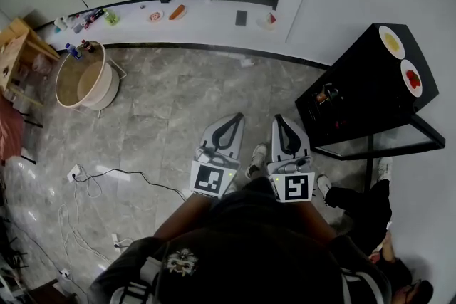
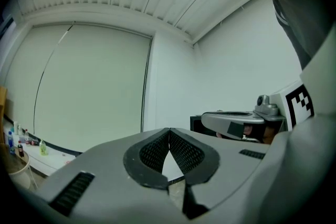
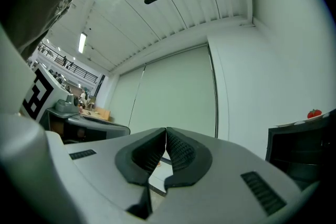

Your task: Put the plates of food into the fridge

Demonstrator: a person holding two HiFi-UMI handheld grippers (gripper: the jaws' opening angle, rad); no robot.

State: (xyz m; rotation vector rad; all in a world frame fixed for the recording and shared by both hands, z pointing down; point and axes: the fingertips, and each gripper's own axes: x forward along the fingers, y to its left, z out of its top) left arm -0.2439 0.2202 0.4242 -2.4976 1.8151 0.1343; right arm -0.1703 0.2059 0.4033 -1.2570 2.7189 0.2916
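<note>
1. We hold the left gripper [image 1: 237, 116] and right gripper [image 1: 276, 117], jaws together and empty, left of the fridge [image 1: 356, 85]
2. We see the yellow-food plate [image 1: 392, 41] and red-food plate [image 1: 412, 78] on the fridge top

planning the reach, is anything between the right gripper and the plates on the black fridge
Nothing visible does: only bare floor lies between the right gripper and the black fridge, where the yellow-food plate and red-food plate sit uncovered on top.
</note>
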